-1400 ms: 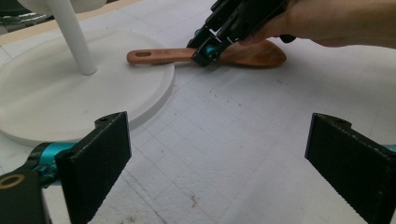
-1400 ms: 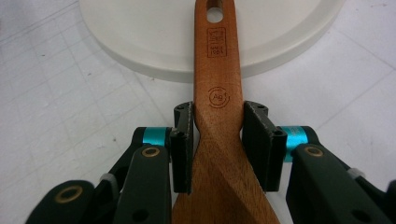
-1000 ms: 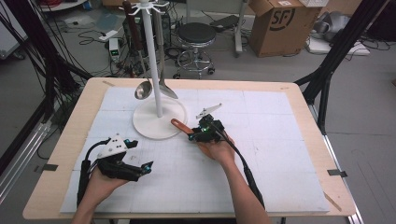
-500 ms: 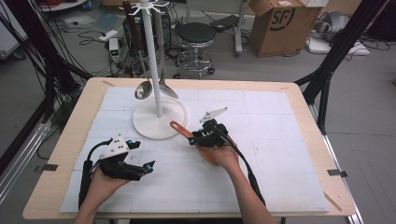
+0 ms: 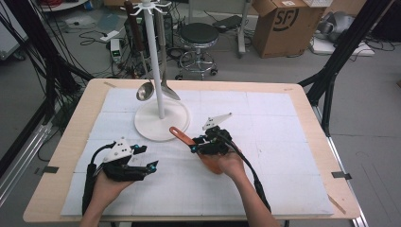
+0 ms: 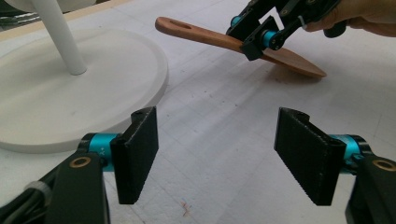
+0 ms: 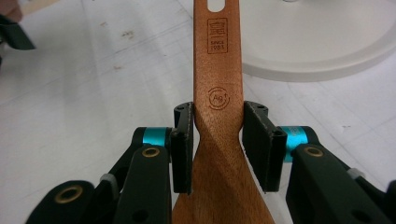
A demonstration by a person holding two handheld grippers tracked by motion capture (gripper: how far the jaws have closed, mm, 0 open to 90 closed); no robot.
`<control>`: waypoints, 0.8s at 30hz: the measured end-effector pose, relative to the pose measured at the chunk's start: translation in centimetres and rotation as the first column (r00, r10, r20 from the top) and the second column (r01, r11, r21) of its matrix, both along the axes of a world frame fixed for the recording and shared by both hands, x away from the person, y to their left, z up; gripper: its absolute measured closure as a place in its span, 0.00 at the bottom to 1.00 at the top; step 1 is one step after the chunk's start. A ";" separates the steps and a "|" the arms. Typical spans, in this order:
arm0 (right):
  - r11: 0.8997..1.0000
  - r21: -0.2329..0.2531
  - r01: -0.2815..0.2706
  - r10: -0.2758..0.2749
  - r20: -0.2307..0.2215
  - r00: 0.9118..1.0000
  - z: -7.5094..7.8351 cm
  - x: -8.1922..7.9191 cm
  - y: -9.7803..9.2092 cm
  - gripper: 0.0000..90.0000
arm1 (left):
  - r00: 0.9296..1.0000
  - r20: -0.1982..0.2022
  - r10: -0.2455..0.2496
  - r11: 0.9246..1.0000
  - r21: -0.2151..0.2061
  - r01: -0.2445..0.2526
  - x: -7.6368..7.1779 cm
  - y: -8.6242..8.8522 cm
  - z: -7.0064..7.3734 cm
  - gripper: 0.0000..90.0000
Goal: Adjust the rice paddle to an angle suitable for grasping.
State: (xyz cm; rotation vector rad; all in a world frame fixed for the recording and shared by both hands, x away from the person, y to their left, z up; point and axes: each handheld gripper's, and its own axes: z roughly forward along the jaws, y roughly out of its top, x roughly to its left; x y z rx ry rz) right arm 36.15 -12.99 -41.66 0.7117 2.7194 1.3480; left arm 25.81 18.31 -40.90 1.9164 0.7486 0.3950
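A brown wooden spatula (image 5: 182,137) lies slanted on the white mat, its holed handle end raised toward the rack base. My right gripper (image 5: 196,144) is shut on its neck. In the right gripper view both jaws press the spatula (image 7: 217,70) just above the blade. The left gripper view shows the spatula (image 6: 210,37) with its blade tip on the mat and the right gripper (image 6: 257,39) clamped on it. My left gripper (image 5: 147,157) rests at the front left, open, with only bare mat between its pads (image 6: 137,158).
A white utensil rack stands at centre back on a round base (image 5: 161,120). A metal ladle (image 5: 144,90) and a second metal utensil (image 5: 169,90) hang from it. The white mat (image 5: 283,142) covers most of the wooden table (image 5: 75,151).
My right gripper has drawn the spatula slightly toward the person and to the left. The left gripper has barely moved.
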 end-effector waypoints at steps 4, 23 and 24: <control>1.000 0.004 -0.016 0.016 0.013 1.000 0.3 -0.5 0.2 0.72 | 1.000 -0.004 0.003 1.000 0.002 -0.003 0.1 0.0 -0.2 0.43; 0.998 0.026 -0.058 0.058 0.011 0.998 -0.7 -2.9 0.0 0.72 | 0.999 -0.046 -0.013 1.000 -0.001 0.013 0.6 -0.3 -1.0 0.80; 0.998 0.031 -0.060 0.060 0.010 0.998 -0.7 -3.0 0.0 0.72 | 0.999 -0.046 -0.017 1.000 -0.003 0.017 0.6 -0.3 -1.0 0.83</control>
